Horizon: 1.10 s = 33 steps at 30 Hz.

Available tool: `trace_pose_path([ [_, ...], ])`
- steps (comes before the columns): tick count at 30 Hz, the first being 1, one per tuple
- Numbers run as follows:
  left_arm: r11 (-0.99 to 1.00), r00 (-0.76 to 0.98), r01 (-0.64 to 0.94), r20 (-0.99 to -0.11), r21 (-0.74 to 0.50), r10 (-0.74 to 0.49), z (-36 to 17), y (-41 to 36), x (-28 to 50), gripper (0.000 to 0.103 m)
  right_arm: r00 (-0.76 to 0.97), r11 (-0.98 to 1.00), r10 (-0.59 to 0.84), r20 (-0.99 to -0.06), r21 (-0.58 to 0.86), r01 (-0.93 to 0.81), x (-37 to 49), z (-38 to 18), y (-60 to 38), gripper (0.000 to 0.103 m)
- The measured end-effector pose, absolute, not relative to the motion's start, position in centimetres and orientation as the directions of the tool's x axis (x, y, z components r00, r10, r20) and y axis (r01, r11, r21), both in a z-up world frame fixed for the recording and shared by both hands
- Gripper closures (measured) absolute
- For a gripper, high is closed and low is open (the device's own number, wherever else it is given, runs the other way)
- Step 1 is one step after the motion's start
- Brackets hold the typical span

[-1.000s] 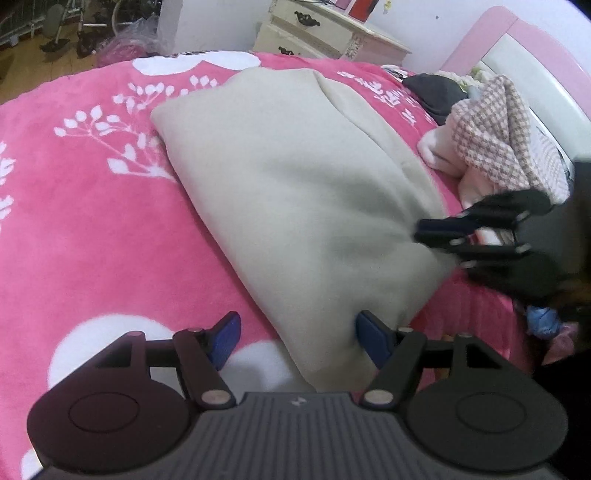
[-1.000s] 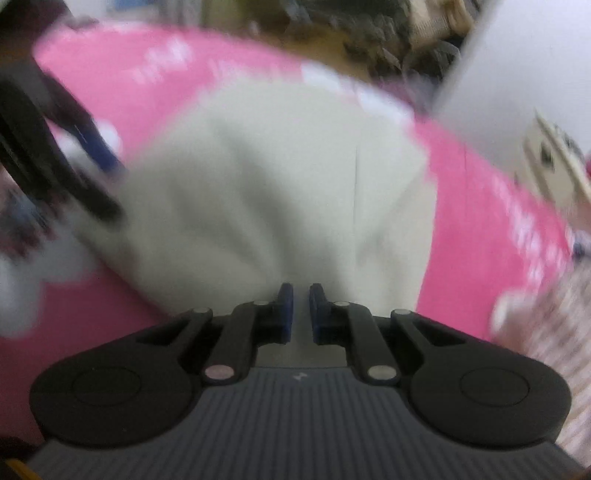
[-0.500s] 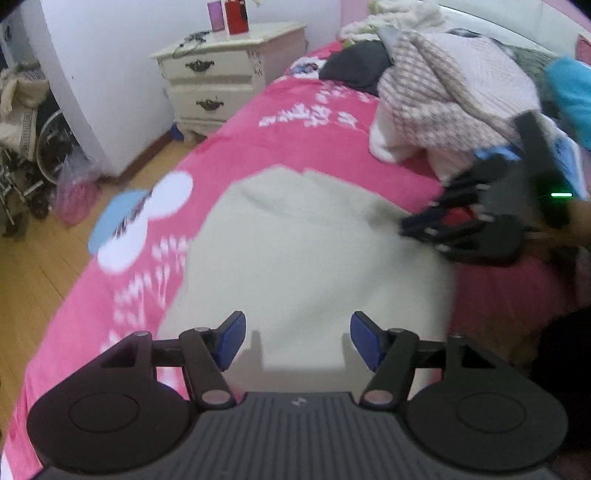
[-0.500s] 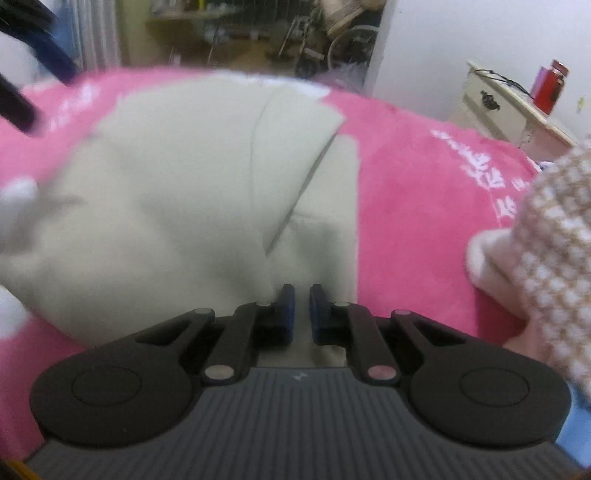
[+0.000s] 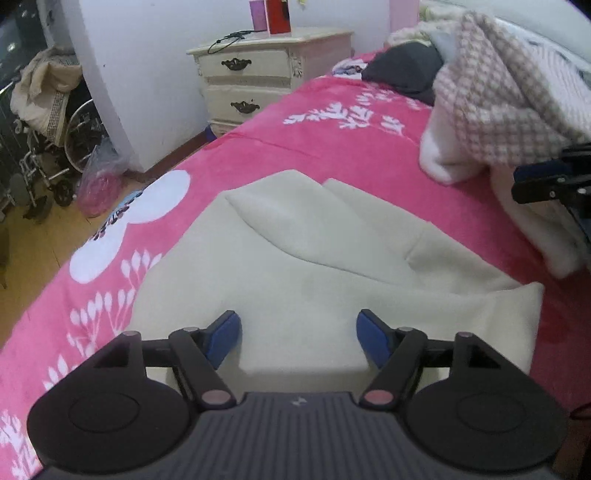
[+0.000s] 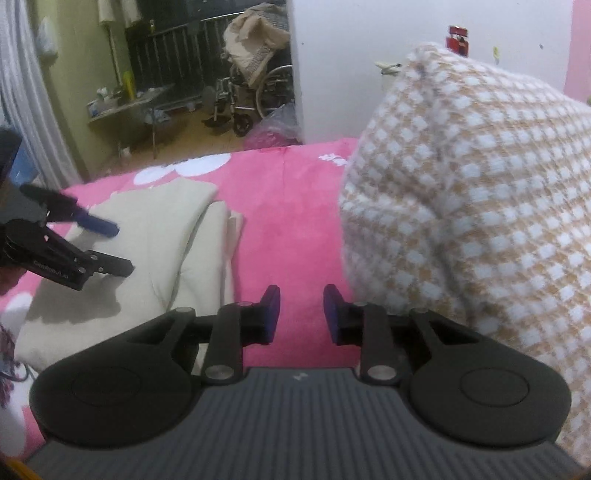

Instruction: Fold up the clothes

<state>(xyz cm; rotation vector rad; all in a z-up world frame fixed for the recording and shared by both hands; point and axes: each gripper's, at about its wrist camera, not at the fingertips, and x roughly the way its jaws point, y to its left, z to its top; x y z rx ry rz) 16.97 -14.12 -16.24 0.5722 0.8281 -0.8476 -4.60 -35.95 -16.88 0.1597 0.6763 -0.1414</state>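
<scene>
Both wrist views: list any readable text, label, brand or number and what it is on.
Left gripper, on its lower finger in the right wrist view: small white lettering, too blurred to read.
Gripper bodies, both views: a small pale mark, a logo, no legible letters.
Red box and purple box on the nightstand: no print legible.
Nothing else readable.
</scene>
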Motion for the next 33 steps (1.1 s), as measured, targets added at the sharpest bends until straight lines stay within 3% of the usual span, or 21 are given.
trace_pose_path([
  [5, 0.467, 0.380, 0.861, -0.866, 0.202, -0.326, -12.4, -15.0, 18.4, 0.034, 0.787, 0.987, -0.073, -0.613, 0.070, 0.146, -2.8, -15.9, -34.9, 0.078],
  [9, 0.383, 0.513, 0.834, -0.814, 0.397, -0.273, -5.3, -12.8, 20.0, 0.033, 0.815, 0.984, -0.043, -0.578, 0.116, 0.134, -3.3, -14.4, -34.4, 0.077],
  [13, 0.458, 0.687, 0.698, -0.696, 0.550, -0.212, 1.6, -7.8, 22.1, 0.031, 0.833, 0.990, -0.034, -0.552, 0.098, 0.105, -3.2, -12.5, -32.2, 0.071],
  [17, 0.586, 0.815, 0.526, -0.563, 0.617, -0.139, 6.1, -2.1, 24.0, 0.029, 0.862, 0.994, -0.007, -0.507, 0.087, 0.060, -2.8, -9.7, -30.1, 0.046],
  [20, 0.747, 0.851, 0.402, -0.516, 0.530, -0.092, 6.9, 2.1, 24.6, 0.029, 0.875, 0.995, 0.055, -0.480, 0.103, -0.006, -1.0, -7.7, -28.8, 0.036],
  [25, 0.858, 0.765, 0.459, -0.594, 0.232, -0.249, 0.2, 4.0, 21.0, 0.028, 0.853, 0.988, 0.153, -0.498, 0.082, -0.129, 4.1, -6.7, -26.6, 0.029],
  [28, 0.829, 0.654, 0.549, -0.673, 0.110, -0.344, -6.1, 1.6, 18.9, 0.035, 0.814, 0.984, 0.171, -0.555, 0.050, -0.173, 8.1, -8.0, -25.7, 0.042],
  [30, 0.801, 0.588, 0.596, -0.711, 0.058, -0.386, -9.6, -0.4, 18.5, 0.050, 0.789, 0.983, 0.158, -0.594, 0.020, -0.181, 10.6, -9.4, -25.3, 0.063],
  [33, 0.789, 0.537, 0.614, -0.724, -0.015, -0.432, -13.2, -2.0, 19.3, 0.062, 0.771, 0.989, 0.118, -0.626, 0.001, -0.151, 13.5, -11.4, -25.4, 0.089],
])
